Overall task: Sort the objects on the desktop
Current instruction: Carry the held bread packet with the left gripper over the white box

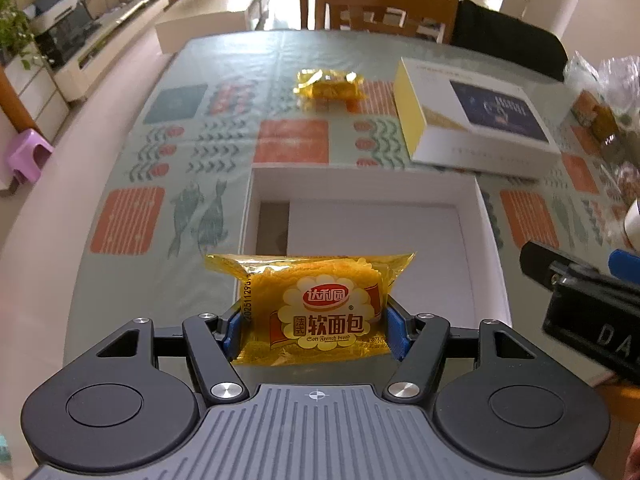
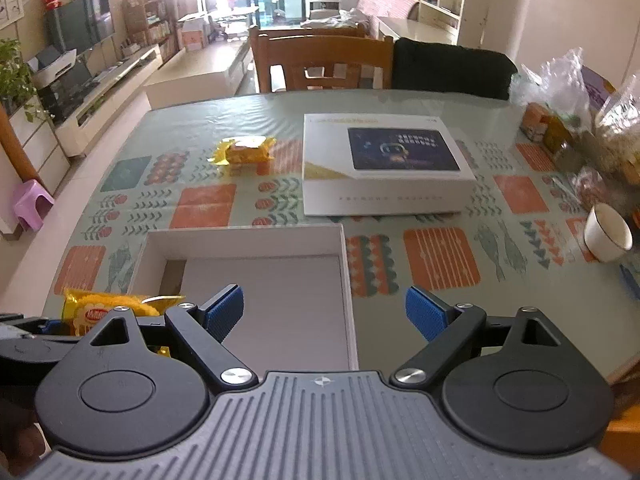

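Left wrist: left claw [image 1: 315,330] clamps glossy yellow bread packet [image 1: 312,308]; right claw [image 2: 324,314] wide, empty.

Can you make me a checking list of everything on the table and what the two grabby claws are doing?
Surface: table under a patterned cloth with fish and orange squares.
Job's things: open white box, nothing in it; held bread packet; second bread packet lying beyond the box; box lid beside it.
Clutter: white cup, plastic bags and snacks at the right edge.
Grippers: left gripper shut on the held bread packet, near the box's front; right gripper open, holding nothing.
Cables: nothing seen.
Surroundings: wooden chairs, TV, purple stool.
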A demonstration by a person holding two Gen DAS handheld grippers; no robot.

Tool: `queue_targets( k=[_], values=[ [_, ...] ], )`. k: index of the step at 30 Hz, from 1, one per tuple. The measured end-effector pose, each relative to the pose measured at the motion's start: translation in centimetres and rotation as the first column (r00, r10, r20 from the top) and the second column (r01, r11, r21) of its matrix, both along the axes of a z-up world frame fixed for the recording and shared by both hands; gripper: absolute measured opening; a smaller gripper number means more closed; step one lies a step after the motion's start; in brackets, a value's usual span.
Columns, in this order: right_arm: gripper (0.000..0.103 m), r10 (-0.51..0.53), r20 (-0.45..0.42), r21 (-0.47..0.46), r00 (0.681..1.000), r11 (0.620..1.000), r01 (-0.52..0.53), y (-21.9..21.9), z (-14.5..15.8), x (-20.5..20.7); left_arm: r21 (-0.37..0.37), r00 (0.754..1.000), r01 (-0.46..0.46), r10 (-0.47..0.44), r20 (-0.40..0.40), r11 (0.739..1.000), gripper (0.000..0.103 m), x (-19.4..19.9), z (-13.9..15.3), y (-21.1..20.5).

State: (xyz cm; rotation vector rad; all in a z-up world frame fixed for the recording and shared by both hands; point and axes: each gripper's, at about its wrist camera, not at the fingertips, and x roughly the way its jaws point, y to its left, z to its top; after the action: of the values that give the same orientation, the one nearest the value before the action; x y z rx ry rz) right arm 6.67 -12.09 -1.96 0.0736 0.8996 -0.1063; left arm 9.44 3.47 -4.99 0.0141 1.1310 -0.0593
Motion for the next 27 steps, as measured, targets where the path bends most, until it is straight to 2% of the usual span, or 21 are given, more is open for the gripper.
queue_targets(
  k=[7,14,27],
  values=[
    [0.103,-0.052,-0.041,0.018,0.998,0.998,0.052,-0.3,-1.1,-1.6,0.013,0.999,0.005,-0.005,-0.047,1.0,0.063,-1.4,-1.1,0.5],
    [0.103,-0.043,-0.052,0.023,0.998,0.999,0.044,-0.3,-1.2,-1.8,0.022,0.997,0.008,-0.007,-0.073,1.0,0.064,-1.7,-1.4,0.5],
    [0.103,-0.025,-0.066,0.038,0.998,0.999,0.027,-1.7,-1.8,1.4,0.049,0.998,-0.021,0.024,-0.057,0.999,0.064,2.8,-3.0,-0.7]
  ],
)
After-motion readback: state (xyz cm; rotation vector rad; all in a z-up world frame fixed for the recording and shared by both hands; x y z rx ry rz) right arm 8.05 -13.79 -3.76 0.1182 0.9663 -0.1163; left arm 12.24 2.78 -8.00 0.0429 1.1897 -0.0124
